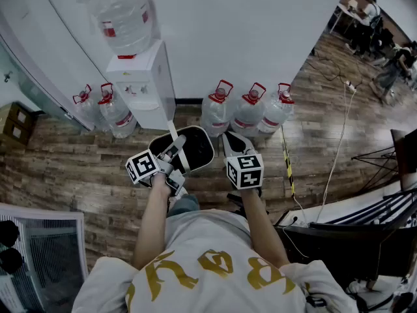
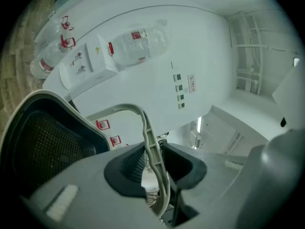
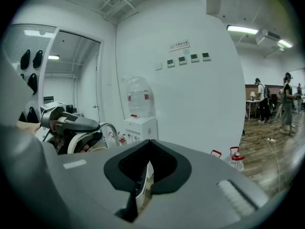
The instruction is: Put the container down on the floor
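Left gripper (image 1: 177, 143) and right gripper (image 1: 233, 140): pale grey moulded shells with smooth, rounded edges. Pads (image 2: 136, 163) are black and finely ribbed. Each shell has a small whitish rectangular inset (image 2: 62, 200). Each gripper carries a white cube printed with black square markers: left cube (image 1: 143, 166), right cube (image 1: 245, 171). Person wears a light grey short-sleeved shirt (image 1: 215, 240) with large gold lettering. A patch of blue-grey trousers (image 1: 184, 204) shows.

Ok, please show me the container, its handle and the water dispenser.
container (image 1: 199, 150), head view, on its dark inside.
handle (image 2: 152, 149), left gripper view, on its pale bar.
water dispenser (image 1: 146, 87), head view, on its white front.
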The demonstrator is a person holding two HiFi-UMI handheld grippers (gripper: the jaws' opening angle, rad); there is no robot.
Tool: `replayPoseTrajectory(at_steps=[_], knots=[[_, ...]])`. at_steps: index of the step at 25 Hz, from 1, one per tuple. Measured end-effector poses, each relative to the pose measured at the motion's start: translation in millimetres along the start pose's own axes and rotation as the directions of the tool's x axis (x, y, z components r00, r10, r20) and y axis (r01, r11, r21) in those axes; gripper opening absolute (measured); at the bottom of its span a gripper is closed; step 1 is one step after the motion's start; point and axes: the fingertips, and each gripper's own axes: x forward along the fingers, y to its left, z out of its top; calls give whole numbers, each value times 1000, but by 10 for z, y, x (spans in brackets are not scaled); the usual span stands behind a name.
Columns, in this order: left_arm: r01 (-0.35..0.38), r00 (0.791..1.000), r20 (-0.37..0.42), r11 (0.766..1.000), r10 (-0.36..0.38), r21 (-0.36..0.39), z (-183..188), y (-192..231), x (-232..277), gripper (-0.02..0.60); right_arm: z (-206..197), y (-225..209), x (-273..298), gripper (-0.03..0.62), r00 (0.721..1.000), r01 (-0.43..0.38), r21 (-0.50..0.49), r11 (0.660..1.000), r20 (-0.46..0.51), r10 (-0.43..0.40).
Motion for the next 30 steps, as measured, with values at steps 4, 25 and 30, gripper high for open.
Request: replayPoseTrajectory(at_steps=[4, 25, 30], knots=[[-3, 1000, 8, 1000, 3, 5, 16, -9, -31, 104, 5, 1, 3, 25, 1000, -2, 6, 1000, 4, 2], [-20, 1000, 1, 999, 21, -48, 684, 598, 645, 104, 10, -596, 898, 26, 998, 65, 125, 990, 4, -66], [-25, 999, -21, 998, 24, -57, 1169, 872, 1122, 103, 154, -850, 1543, 26, 995, 94, 131, 987, -25, -92]])
